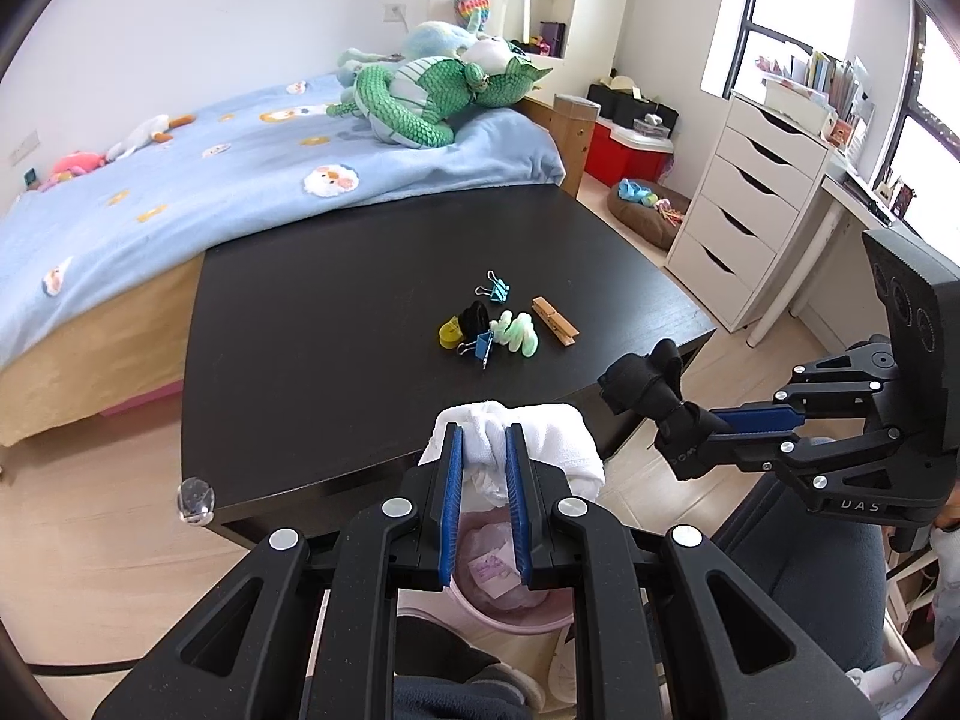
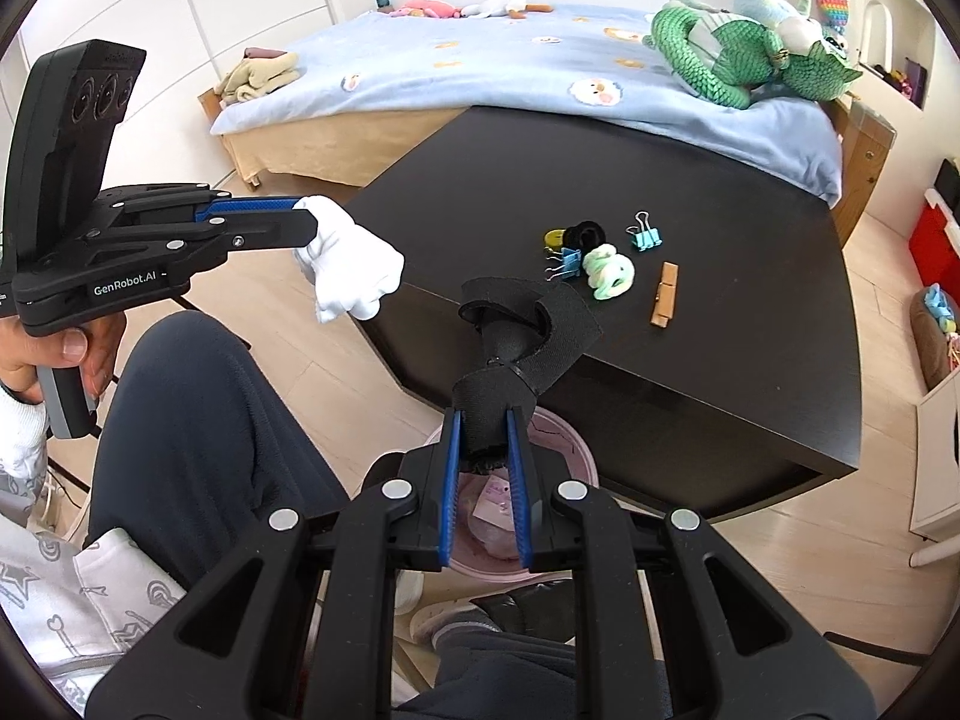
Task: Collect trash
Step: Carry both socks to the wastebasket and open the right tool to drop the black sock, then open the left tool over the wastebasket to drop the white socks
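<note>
- Now the left gripper [image 1: 485, 456] is clamped on a white cloth [image 1: 540, 438], the right gripper [image 2: 485, 441] on a black strap [image 2: 528, 324].
- Next, likely: part the fingers above the pink bin [image 2: 570, 438].

Black grippers [image 2: 486, 450] — blue-lined jaws, silver screws, "GenRobot.AI" lettering; dark trousers [image 2: 198, 420], white patterned sleeve [image 2: 24, 438].

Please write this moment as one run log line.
left gripper: shut on white cloth | right gripper: shut on black strap | both above pink bin
</note>
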